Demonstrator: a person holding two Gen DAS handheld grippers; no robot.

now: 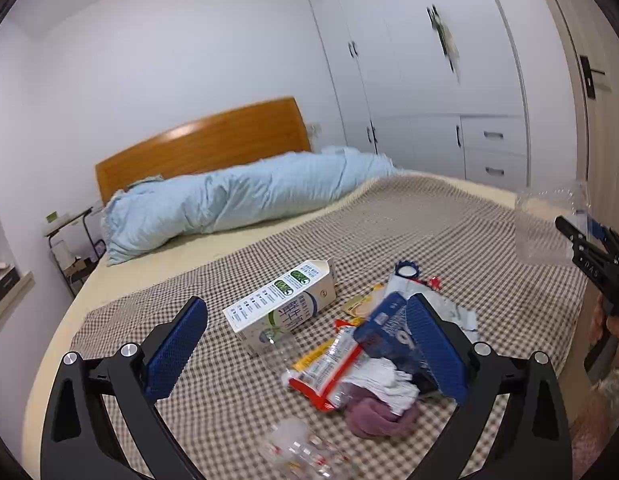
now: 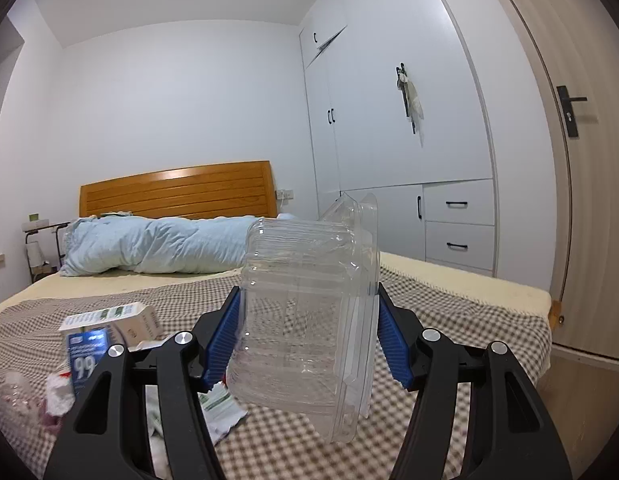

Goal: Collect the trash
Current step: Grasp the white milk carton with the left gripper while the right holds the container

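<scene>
Right hand-held gripper (image 2: pixel 309 332) pinching a clear box (image 2: pixel 309 320); left hand-held gripper (image 1: pixel 307 340) spread, empty, litter (image 1: pixel 349 356) on the bed (image 1: pixel 449 216) beneath it.

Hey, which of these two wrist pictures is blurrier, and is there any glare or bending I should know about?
Left wrist view: clearly blurrier, the trash pile and the wardrobe handles smeared by motion. Right wrist view: sharp, with the clear plastic container crisp between the right gripper pads. Both views: fisheye bends the wardrobe edges, and a light glare sits on the headboard.
</scene>
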